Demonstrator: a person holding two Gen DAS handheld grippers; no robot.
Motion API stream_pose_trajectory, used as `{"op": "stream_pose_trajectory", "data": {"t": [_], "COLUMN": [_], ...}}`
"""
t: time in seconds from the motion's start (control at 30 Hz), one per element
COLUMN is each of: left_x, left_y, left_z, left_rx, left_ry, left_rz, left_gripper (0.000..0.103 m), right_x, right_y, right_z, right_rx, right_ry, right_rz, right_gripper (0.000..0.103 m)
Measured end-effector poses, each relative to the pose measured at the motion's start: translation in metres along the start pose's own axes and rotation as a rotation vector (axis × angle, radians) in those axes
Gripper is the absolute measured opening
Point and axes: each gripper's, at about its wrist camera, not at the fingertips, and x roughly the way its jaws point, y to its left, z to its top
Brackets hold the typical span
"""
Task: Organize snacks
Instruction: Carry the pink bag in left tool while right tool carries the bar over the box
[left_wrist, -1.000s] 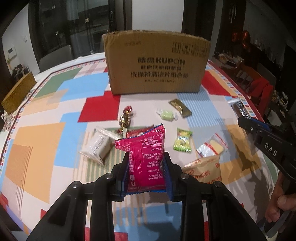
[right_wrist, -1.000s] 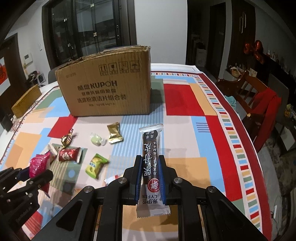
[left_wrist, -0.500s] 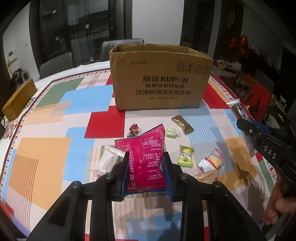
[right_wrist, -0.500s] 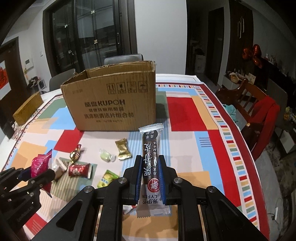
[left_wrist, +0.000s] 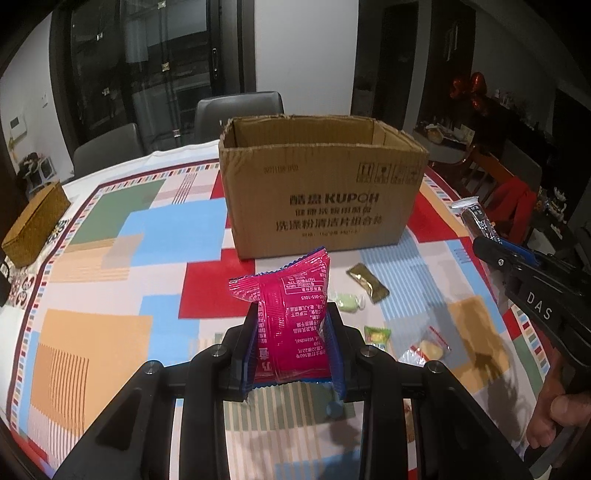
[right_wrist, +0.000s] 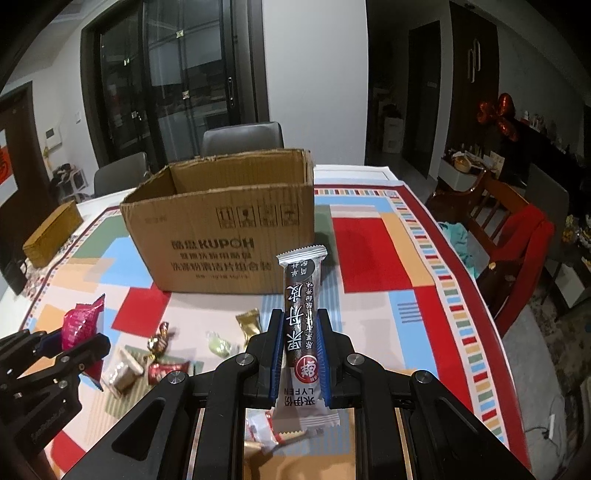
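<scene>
Ahead of both jaws, the cardboard box (left_wrist: 325, 192) now shows its open top, the left gripper (left_wrist: 291, 332) clamped on the pink packet (left_wrist: 291, 314) and the right gripper (right_wrist: 301, 343) on the brown bar (right_wrist: 301, 314) having risen, ready for dropping in.

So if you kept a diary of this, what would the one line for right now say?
left gripper: shut on pink packet | right gripper: shut on brown bar | cardboard box: open | loose sweets: on table

The magenta packet (left_wrist: 291, 325) carried white print. The long bar (right_wrist: 302, 314) was dark brown with silver ends. The box (left_wrist: 321, 195) was plain brown cardboard; the counter's cloth (left_wrist: 110, 295) showed red, blue, orange and green blocks.
</scene>
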Motion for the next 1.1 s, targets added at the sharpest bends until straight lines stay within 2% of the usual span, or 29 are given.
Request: {"op": "stream_pose_trajectory", "data": {"t": [0.43, 1.1], "left_x": [0.001, 0.006], "left_y": [0.012, 0.030], "left_z": [0.037, 0.111], "left_rx": [0.000, 0.033], "left_ry": [-0.041, -0.132], "left_rz": [0.002, 0.008], "left_gripper": [0.032, 0.032], "right_x": [0.001, 0.012], "right_y": [0.009, 0.027], "right_z": [0.036, 0.095], "right_rx": [-0.013, -0.039], "right_ry": [-0.047, -0.129], "right_rz": [0.000, 0.008], "right_gripper": [0.018, 0.018]}}
